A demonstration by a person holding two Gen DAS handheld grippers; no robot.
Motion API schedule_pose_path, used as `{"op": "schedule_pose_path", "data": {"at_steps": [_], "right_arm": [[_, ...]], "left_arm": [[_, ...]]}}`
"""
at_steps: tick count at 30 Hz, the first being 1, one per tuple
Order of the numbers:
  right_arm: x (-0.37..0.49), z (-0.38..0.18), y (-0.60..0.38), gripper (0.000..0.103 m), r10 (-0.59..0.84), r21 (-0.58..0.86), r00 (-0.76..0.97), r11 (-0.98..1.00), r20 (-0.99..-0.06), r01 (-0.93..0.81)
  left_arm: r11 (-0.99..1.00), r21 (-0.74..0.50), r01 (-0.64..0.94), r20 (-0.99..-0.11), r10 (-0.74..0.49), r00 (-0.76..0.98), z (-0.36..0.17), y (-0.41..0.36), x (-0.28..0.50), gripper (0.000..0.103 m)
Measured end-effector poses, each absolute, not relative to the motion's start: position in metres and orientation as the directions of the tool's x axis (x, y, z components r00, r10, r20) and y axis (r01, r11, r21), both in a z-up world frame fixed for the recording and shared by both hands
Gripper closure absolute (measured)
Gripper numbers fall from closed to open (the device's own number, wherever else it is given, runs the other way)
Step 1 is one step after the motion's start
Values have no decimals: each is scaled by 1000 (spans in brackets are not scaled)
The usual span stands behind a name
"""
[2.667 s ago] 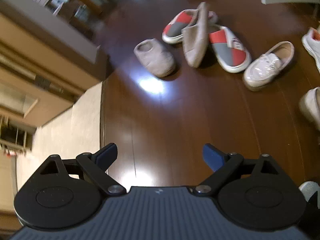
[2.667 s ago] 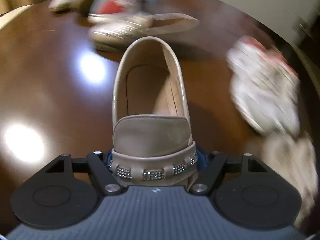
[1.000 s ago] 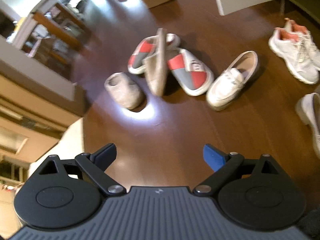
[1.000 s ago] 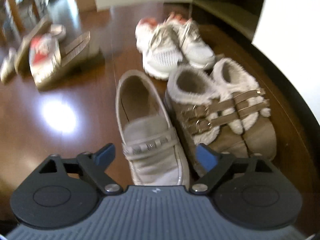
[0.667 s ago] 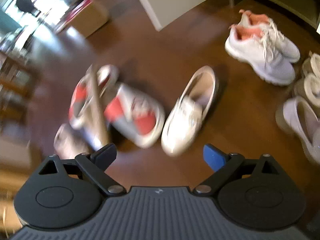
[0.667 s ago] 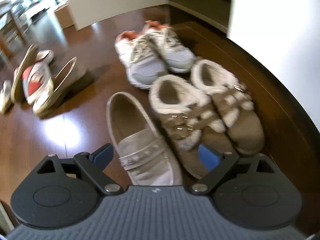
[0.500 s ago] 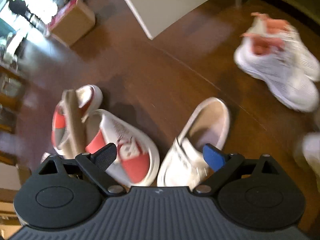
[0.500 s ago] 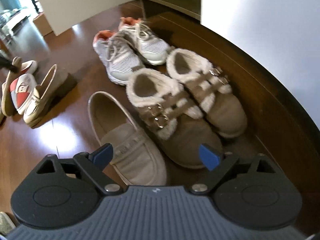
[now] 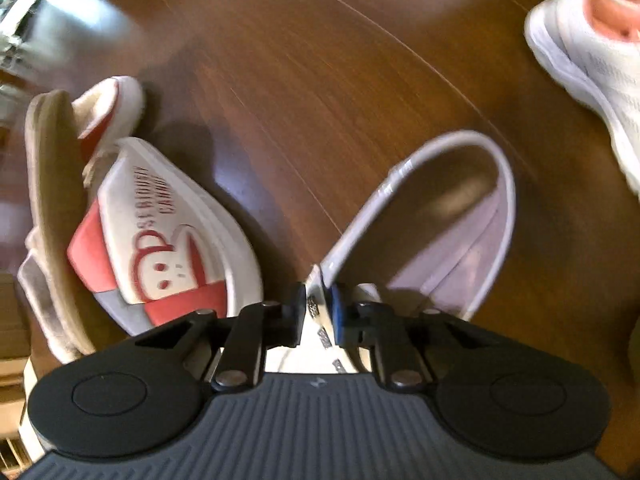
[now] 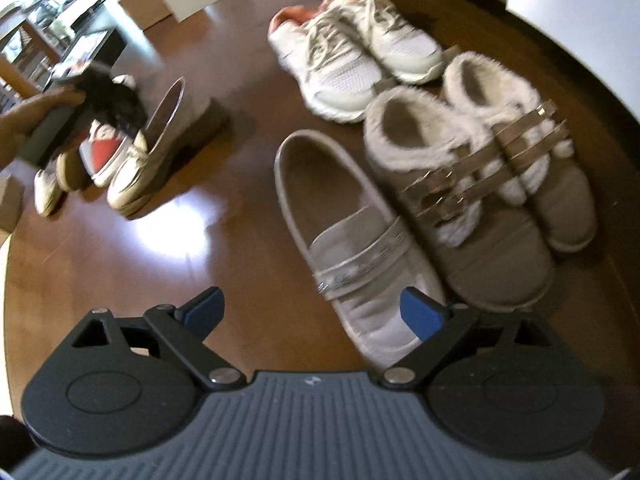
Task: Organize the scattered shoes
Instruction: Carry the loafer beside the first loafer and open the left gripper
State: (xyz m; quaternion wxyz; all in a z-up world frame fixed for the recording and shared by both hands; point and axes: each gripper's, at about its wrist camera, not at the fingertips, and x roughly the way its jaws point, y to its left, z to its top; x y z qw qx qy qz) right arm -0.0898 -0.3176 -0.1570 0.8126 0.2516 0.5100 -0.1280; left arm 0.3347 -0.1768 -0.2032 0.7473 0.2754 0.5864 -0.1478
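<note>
My left gripper point(image 9: 317, 309) is shut on the side wall of a pale beige loafer point(image 9: 436, 224) on the dark wood floor. The same loafer point(image 10: 160, 148) shows at the left of the right wrist view, with the left gripper point(image 10: 108, 108) on it. My right gripper point(image 10: 310, 312) is open and empty above the floor. Its mate, a beige loafer point(image 10: 352, 248) with a studded strap, lies just ahead of the right gripper, beside a pair of fur-lined brown shoes point(image 10: 480, 184). A pair of white sneakers point(image 10: 352, 52) stands behind them.
A red, grey and white slipper point(image 9: 160, 248) lies left of the held loafer, with a tan slipper point(image 9: 48, 216) on edge against it and a second red slipper point(image 9: 108, 112) behind. A white sneaker point(image 9: 592, 80) is at the right. A cardboard box point(image 10: 144, 8) and white wall point(image 10: 580, 20) lie beyond.
My left gripper came down to the loose loafer and shut on its side wall. My right gripper let go of the other loafer beside the fur-lined pair and drew back, open.
</note>
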Motion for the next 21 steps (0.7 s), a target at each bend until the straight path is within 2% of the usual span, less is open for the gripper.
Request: {"op": "schedule_pose_path", "data": {"at_steps": [1, 2, 3, 5, 7, 8, 9, 11, 13, 14, 18, 21], "right_arm": [[-94, -156, -316, 10, 60, 294, 453, 835, -889, 466], [-95, -156, -315, 10, 61, 297, 456, 834, -888, 466], [-97, -154, -315, 10, 63, 300, 457, 833, -887, 466], [-101, -151, -313, 9, 66, 304, 459, 830, -886, 468], [-103, -149, -312, 8, 64, 305, 459, 827, -886, 473], [-104, -148, -312, 8, 63, 303, 457, 827, -887, 473], [-104, -147, -312, 8, 60, 298, 456, 829, -888, 473], [-104, -147, -313, 8, 54, 291, 456, 835, -888, 467], [-103, -146, -314, 8, 55, 295, 466, 838, -883, 460], [-103, -145, -313, 8, 55, 298, 473, 839, -879, 456], [-104, -141, -311, 8, 52, 308, 508, 847, -860, 434], [-107, -140, -310, 8, 35, 292, 531, 865, -847, 408]], "left_arm": [[835, 172, 522, -967, 42, 251, -191, -175, 339, 54], [850, 127, 511, -969, -4, 248, -182, -174, 341, 35], [844, 139, 517, -966, 0, 260, -181, -177, 341, 21], [816, 191, 546, -962, 45, 269, -187, -184, 338, 21], [803, 201, 561, -972, 93, 215, -206, -186, 335, 33], [805, 192, 561, -978, 109, 178, -216, -184, 334, 62], [806, 199, 557, -978, 128, 164, -222, -183, 333, 82], [809, 239, 537, -969, 167, 180, -224, -178, 326, 94], [839, 228, 493, -973, 184, 138, -219, -172, 320, 96], [874, 199, 444, -980, 179, 87, -215, -166, 315, 102], [968, 74, 239, -987, 105, -118, -210, -143, 272, 101], [999, 10, 41, -963, 21, -270, -214, -132, 232, 95]]}}
